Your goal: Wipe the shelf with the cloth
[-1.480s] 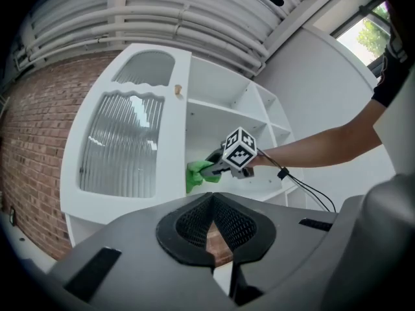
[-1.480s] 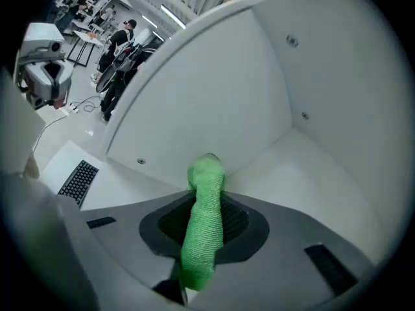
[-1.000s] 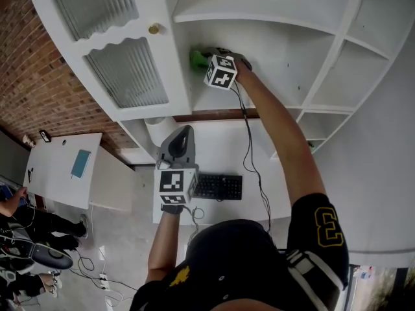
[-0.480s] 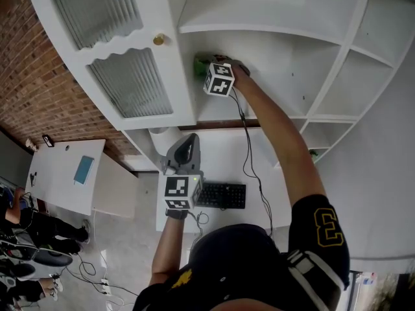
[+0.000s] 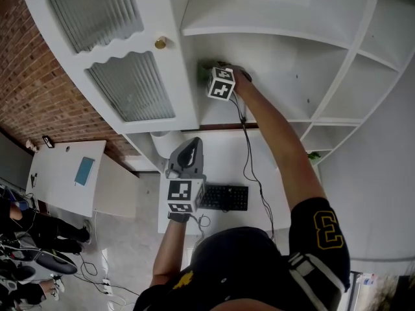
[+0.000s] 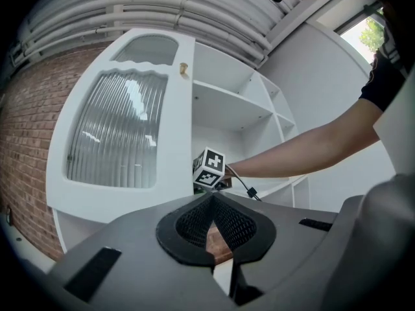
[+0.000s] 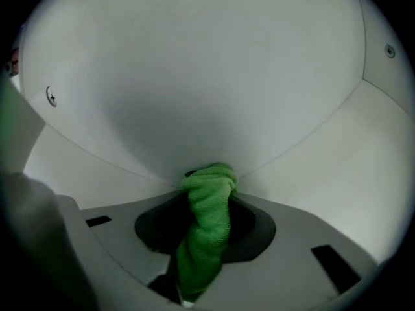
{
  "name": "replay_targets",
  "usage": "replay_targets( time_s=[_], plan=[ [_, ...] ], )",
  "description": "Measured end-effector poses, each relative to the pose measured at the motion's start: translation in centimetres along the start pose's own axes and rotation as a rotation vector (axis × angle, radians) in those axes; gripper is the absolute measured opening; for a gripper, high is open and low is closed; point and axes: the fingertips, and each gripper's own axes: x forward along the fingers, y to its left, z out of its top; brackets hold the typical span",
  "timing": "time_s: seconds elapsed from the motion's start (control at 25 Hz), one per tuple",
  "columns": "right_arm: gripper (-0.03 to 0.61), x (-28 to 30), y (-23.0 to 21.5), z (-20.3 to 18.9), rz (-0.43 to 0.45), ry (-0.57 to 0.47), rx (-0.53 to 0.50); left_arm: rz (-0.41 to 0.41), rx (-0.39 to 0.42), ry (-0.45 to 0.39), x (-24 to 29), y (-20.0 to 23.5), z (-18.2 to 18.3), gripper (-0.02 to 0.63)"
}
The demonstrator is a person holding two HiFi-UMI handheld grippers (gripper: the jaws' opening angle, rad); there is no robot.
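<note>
Cloth (image 7: pixel 207 219) clamped in right gripper (image 7: pixel 209 177) jaws against shelf (image 7: pixel 318 173), mostly hidden in head view, left gripper (image 6: pixel 213 197) jaws together.

White shelf (image 7: pixel 337 173) under green cloth (image 7: pixel 207 219)

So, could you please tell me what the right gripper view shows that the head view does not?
Only the right gripper view: the right gripper with its jaws shut on the bunched green cloth, whose tip is at a white inside corner.
Only the head view: the left gripper held low, the keyboard on the desk, the glass cabinet door, and the brick wall.
Both: the white shelf unit, where the right gripper reaches in.
</note>
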Motion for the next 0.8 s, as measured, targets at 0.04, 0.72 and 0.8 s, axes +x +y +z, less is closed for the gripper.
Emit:
replay_targets(
  time_s=[0.04,0.72,0.8],
  plan=[
    [0.112,0.1,-0.1,-0.2,-0.006,0.007,-0.004,-0.003,-0.002,0.000,0.2,-0.1,-0.1,0.017],
    [0.103,0.0,-0.4,-1.2,-0.001,0.106,0.052,-0.039,-0.018,0.015,1.3,-1.3,-1.1,0.017],
    [0.101,-0.1,-0.6,-1.4,-0.008,0.110,0.063,-0.045,-0.008,0.014,1.3,-1.5,-1.1,0.017]
  ],
)
